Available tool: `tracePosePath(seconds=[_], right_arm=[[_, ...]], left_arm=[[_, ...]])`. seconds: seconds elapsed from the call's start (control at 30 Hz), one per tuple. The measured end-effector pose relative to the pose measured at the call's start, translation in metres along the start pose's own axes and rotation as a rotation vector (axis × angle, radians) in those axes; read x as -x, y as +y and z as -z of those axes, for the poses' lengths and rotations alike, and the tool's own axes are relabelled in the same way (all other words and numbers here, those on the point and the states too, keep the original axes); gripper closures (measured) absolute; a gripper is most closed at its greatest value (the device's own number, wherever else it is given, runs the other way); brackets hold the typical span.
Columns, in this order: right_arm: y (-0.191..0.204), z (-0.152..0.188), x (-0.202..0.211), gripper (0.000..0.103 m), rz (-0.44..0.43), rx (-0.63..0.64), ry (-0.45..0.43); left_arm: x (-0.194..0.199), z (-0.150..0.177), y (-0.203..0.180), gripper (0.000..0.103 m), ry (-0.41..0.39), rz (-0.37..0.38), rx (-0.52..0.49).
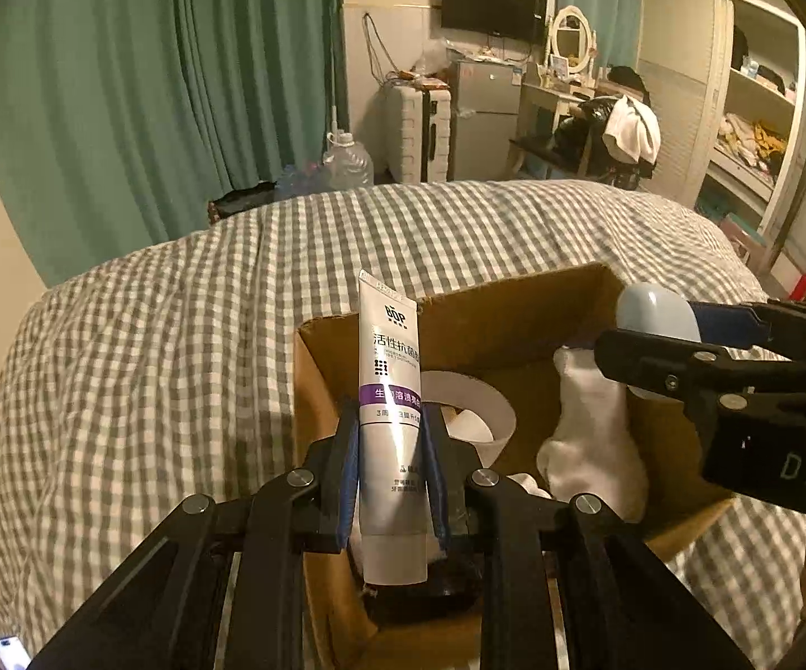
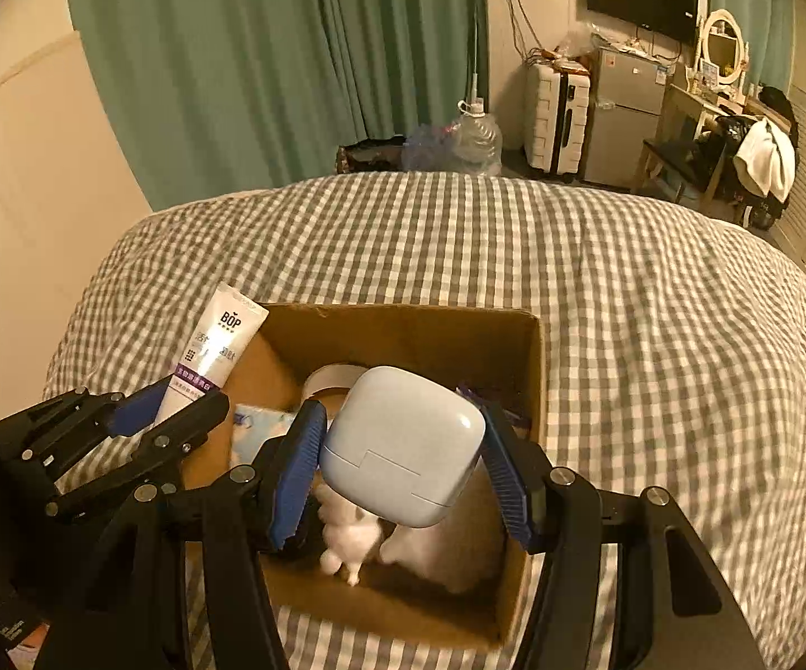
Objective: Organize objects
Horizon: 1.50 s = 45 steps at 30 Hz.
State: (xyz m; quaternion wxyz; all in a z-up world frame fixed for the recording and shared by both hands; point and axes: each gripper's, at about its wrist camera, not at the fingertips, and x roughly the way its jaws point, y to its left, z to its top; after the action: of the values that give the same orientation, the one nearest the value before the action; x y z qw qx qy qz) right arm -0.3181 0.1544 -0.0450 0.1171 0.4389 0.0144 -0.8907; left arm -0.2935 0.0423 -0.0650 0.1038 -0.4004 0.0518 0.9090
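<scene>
Toothpaste is being gripped in the left wrist view: the toothpaste tube (image 1: 390,424) is being held upright between the blue pads of the left hand-held gripper (image 1: 391,474), which is being kept clenched on its lower half, above the near left corner of the cardboard box (image 1: 458,329) resting on the checked bed (image 1: 151,346). Inside the box a roll of white tape (image 1: 475,407) and a white sock (image 1: 592,446) are being stored, and the right hand-held gripper (image 1: 654,335) is being seen at the right edge. In the right wrist view, a pale blue case (image 2: 403,444) is being carried over the box by the right hand-held gripper (image 2: 403,463); the left pad appears to be touching it, while contact at the right pad cannot be told. A slip is being risked there, judged from that uncertain hold on a smooth rounded shell. The tube is also being held close to the box wall, so it could be caught on the rim or dropped onto the bedding outside, and the two hand-held grippers could be knocked together over the small opening.
</scene>
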Motion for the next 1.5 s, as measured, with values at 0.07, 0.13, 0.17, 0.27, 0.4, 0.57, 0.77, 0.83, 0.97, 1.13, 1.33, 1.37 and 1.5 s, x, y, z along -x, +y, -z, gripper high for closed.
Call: tracePosePath(seconds=[0.07,0.13,0.17,0.27,0.4,0.57,0.77,0.83,0.97,1.13,1.33,1.37,1.5], right_arm=[[0.001,0.0,-0.01,0.047,0.001,0.011,0.004],[0.002,0.0,-0.022,0.047,-0.002,0.019,0.013],[0.001,0.001,-0.027,0.047,-0.005,0.02,0.02],[0.001,0.004,-0.038,0.047,-0.017,0.012,0.037],[-0.005,0.004,-0.048,0.046,-0.028,-0.016,0.075],[-0.006,0.004,-0.033,0.035,-0.018,-0.027,0.04],[-0.006,-0.004,0.01,0.028,-0.007,-0.046,-0.025],[-0.005,-0.004,0.031,0.028,0.005,-0.033,-0.046],[-0.004,-0.005,0.078,0.026,0.024,-0.029,-0.103],[0.005,-0.001,0.147,0.017,0.062,-0.025,-0.184],[0.011,0.007,0.225,0.011,0.082,-0.048,-0.297],[0.01,0.008,0.234,0.01,0.082,-0.051,-0.309],[0.012,0.016,0.27,0.004,0.107,-0.056,-0.371]], left_arm=[[-0.01,0.001,0.0,0.082,0.007,0.0,-0.012],[-0.019,0.003,-0.001,0.082,0.02,-0.002,-0.022],[-0.022,0.004,-0.001,0.082,0.024,0.002,-0.023],[-0.031,0.006,-0.001,0.082,0.033,0.022,-0.013],[-0.038,0.011,-0.003,0.082,0.055,0.015,-0.014],[-0.025,0.009,-0.013,0.074,0.044,0.013,-0.026],[0.016,-0.004,-0.02,0.038,-0.022,-0.003,-0.002],[0.036,-0.009,-0.024,0.036,-0.037,-0.001,0.005],[0.076,-0.018,-0.036,0.023,-0.073,-0.002,-0.006],[0.137,-0.028,-0.044,0.019,-0.145,-0.013,-0.01],[0.202,-0.037,-0.051,0.012,-0.234,-0.015,0.003],[0.211,-0.038,-0.052,0.011,-0.247,-0.021,-0.002],[0.247,-0.032,-0.056,0.005,-0.312,-0.047,-0.01]])
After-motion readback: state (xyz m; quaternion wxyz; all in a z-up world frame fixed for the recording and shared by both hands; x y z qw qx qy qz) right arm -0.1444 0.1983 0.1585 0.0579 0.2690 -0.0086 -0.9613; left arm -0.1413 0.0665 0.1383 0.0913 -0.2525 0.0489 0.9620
